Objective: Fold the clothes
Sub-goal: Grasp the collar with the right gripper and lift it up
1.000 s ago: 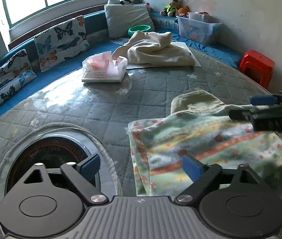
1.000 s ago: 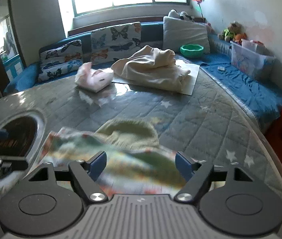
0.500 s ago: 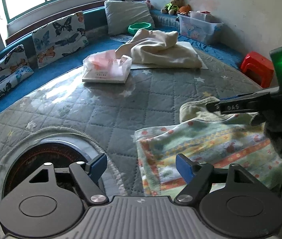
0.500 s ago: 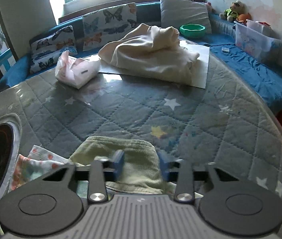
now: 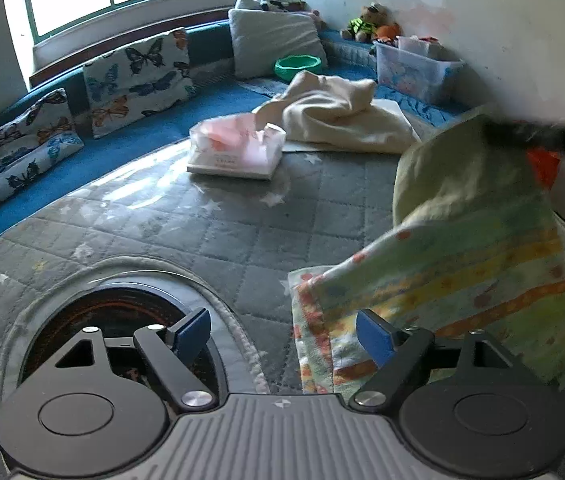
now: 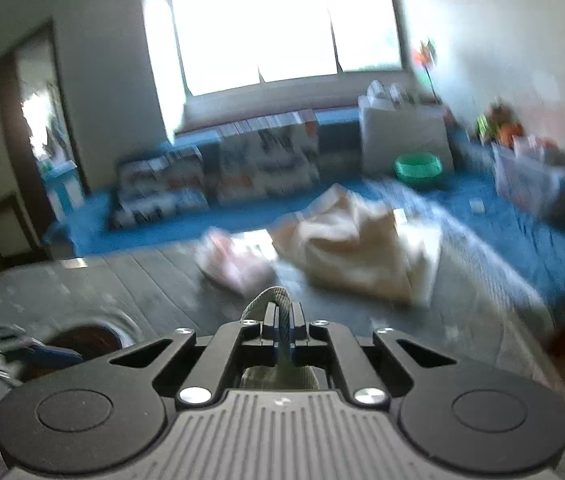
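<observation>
A striped, flower-print child's garment (image 5: 462, 248) with an olive-green ribbed edge (image 5: 438, 176) lies at the right of the quilted table. Its far edge is lifted off the quilt and hangs slanted. My right gripper (image 6: 282, 320) is shut on that green edge, and a loop of the fabric (image 6: 272, 300) sticks out past the pads. In the left wrist view it is a dark blur (image 5: 538, 134) at the top of the raised cloth. My left gripper (image 5: 282, 332) hovers low at the garment's near left corner, its jaws opening and pressing on nothing.
A round opening (image 5: 114, 320) in the table lies under my left fingers. Farther back are a pink tissue pack (image 5: 238, 152) and a cream cloth pile (image 5: 338, 120). Butterfly cushions (image 5: 138, 76), a green bowl (image 5: 298, 66) and a plastic bin (image 5: 414, 68) line the blue bench.
My right gripper came down on the green edge, shut on it and rose, lifting the garment's far side. My left gripper stayed about where it was.
</observation>
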Motion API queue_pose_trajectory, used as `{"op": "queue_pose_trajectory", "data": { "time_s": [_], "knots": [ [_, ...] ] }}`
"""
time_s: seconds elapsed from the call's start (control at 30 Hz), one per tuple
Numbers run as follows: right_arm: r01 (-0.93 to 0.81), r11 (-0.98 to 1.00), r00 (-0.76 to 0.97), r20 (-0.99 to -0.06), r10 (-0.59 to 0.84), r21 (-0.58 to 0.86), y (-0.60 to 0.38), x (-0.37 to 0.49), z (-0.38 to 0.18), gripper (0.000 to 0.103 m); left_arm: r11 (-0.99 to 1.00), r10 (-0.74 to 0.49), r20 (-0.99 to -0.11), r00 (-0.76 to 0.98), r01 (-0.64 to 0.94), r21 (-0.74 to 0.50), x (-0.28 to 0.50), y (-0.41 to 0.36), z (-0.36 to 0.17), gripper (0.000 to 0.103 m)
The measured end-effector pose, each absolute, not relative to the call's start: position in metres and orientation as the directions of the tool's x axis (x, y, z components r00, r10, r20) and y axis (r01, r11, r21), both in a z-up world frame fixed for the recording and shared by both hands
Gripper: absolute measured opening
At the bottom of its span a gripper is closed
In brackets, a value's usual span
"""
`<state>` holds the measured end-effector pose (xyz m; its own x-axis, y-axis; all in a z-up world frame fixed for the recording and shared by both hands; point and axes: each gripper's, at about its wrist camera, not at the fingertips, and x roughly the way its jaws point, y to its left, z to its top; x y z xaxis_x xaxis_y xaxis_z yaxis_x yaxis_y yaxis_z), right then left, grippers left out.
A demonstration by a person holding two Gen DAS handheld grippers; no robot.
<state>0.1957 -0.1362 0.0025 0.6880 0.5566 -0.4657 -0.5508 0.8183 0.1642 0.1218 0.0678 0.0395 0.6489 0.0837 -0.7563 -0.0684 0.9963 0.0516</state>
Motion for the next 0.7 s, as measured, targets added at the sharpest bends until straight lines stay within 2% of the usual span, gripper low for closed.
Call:
{"op": "queue_pose_trajectory", "data": {
  "time_s": [0.2,0.3,0.47,0.7],
  "knots": [
    [-0.628,0.764,0.724,-0.25,0.643,0.147,-0.145,0.148,0.07,0.003,0.993,0.117,-0.728,0.676,-0.105,0.062,0.111,0.072,0.056,0.087],
    [-0.674,0.729,0.708,-0.178,0.683,0.119,-0.148,0.123,0.091,0.003,0.989,0.138,-0.714,0.687,-0.13,0.066,0.107,0.077,0.063,0.087],
    [-0.734,0.678,0.659,-0.201,0.725,0.039,-0.143,0.091,0.087,0.003,0.984,0.168,-0.7,0.694,-0.162,0.076,0.098,0.086,0.071,0.088],
    [-0.787,0.616,0.538,-0.439,0.719,0.044,-0.135,0.062,0.029,0.003,0.983,0.177,-0.714,0.677,-0.157,0.094,0.089,0.086,0.064,0.09]
  ]
}}
